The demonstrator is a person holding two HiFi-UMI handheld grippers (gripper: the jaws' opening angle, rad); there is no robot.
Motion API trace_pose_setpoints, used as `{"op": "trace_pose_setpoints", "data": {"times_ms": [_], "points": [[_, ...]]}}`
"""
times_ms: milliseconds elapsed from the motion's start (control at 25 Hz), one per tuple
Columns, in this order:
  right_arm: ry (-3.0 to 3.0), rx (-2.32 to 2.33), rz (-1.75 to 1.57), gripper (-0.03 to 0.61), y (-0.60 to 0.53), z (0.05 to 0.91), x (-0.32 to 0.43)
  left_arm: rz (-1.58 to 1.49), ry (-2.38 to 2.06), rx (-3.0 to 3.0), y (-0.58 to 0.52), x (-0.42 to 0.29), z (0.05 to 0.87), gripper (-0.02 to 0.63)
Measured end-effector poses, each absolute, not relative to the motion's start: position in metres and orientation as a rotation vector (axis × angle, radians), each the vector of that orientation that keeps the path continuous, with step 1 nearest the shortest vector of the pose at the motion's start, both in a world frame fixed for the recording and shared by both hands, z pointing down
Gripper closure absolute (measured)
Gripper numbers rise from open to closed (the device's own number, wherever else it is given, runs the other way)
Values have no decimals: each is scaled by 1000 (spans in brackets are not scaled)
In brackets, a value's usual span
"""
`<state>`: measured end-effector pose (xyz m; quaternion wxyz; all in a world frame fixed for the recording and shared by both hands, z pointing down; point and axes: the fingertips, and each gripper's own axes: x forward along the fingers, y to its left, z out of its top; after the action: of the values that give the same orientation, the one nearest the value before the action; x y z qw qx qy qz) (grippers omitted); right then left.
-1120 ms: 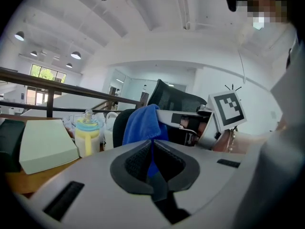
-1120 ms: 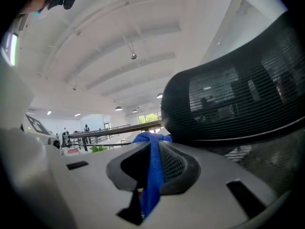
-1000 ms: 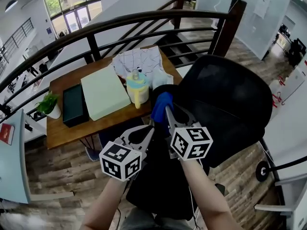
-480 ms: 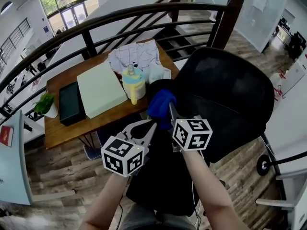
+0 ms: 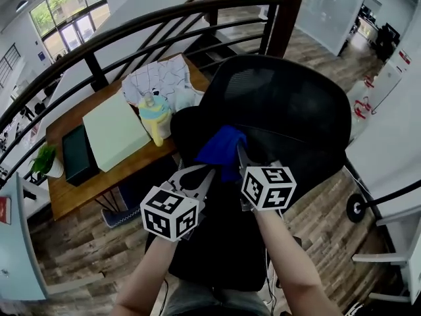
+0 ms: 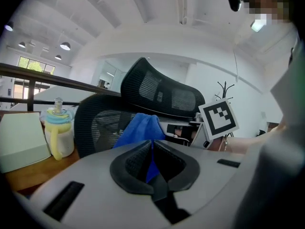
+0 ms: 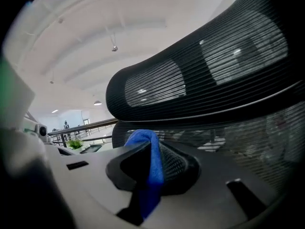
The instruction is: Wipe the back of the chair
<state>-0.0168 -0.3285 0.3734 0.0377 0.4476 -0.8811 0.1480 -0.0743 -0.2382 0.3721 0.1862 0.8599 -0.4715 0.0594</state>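
Over the last second the cloth (image 5: 221, 145), clamped in the right gripper (image 5: 239, 158), has moved from the left edge of the chair back (image 5: 289, 104) onto its mesh. Wiping can likely begin. The left gripper (image 5: 202, 175), jaws almost together and apparently empty, waits at that left edge.

chair back (image 5: 283, 110) right ahead, desk (image 5: 72, 196) w/ bottle (image 5: 152, 117) to left

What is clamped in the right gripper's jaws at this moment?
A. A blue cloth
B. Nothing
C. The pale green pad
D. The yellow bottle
A: the right gripper view shows a fold of the blue cloth pinched between the jaws of the right gripper, in front of the chair's mesh back.
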Motion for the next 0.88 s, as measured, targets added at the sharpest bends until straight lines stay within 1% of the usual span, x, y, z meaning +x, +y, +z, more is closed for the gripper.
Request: {"op": "trace_pose_setpoints", "data": {"times_ms": [560, 880], "points": [[-2549, 1634, 438, 525, -320, 374, 124, 171, -1067, 2529, -251, 45, 375, 588], [-2439, 1783, 431, 525, -309, 373, 199, 172, -943, 2574, -250, 98, 371, 588]]}}
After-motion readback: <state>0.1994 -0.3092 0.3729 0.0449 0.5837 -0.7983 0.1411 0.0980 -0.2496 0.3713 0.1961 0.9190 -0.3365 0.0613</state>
